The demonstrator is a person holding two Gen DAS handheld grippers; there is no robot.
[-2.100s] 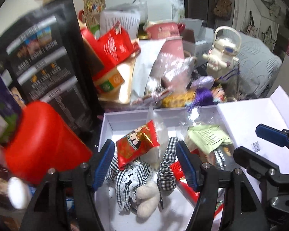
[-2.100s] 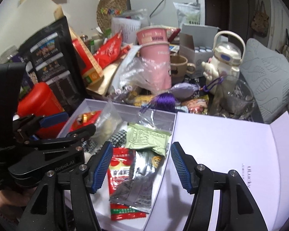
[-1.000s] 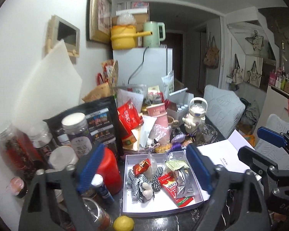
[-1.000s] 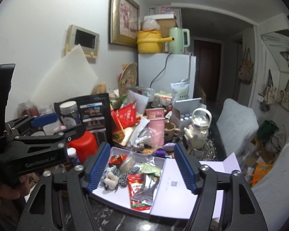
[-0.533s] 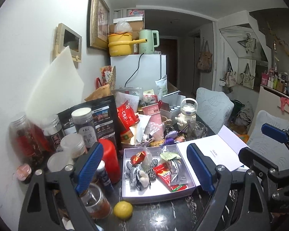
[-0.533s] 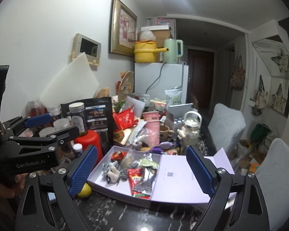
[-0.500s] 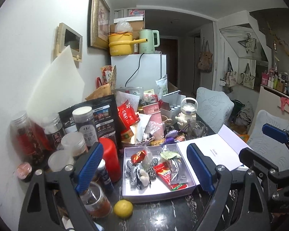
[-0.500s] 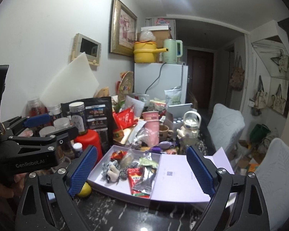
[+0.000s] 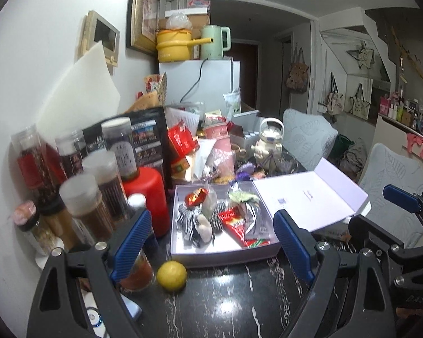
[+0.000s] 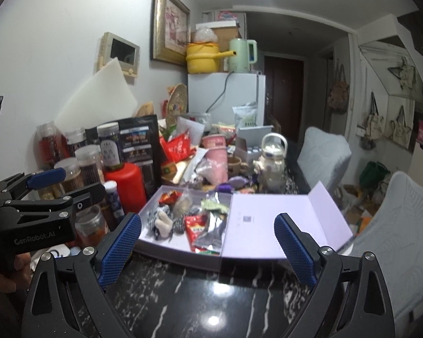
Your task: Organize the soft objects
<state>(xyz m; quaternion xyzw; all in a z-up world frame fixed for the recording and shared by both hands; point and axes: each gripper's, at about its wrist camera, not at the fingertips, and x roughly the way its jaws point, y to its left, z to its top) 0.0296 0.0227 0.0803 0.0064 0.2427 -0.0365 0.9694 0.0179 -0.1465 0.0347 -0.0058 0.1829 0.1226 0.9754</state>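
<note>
Left claw [image 9: 210,242] and right claw [image 10: 207,249]: both released, jaws spread wide, nothing between them, held above the near edge of the black marble table [image 10: 211,301]. The checkered plush toy [image 9: 196,221] lies in the left half of the open white box [image 9: 180,256], with snack packets [image 9: 234,221] just beside it on the right. A lemon [image 9: 172,276] sits on the table just in front of the box's near left corner.

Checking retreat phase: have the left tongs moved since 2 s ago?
Yes. The left tongs backed up and away from the open white cardboard box, which now looks far smaller.
</note>
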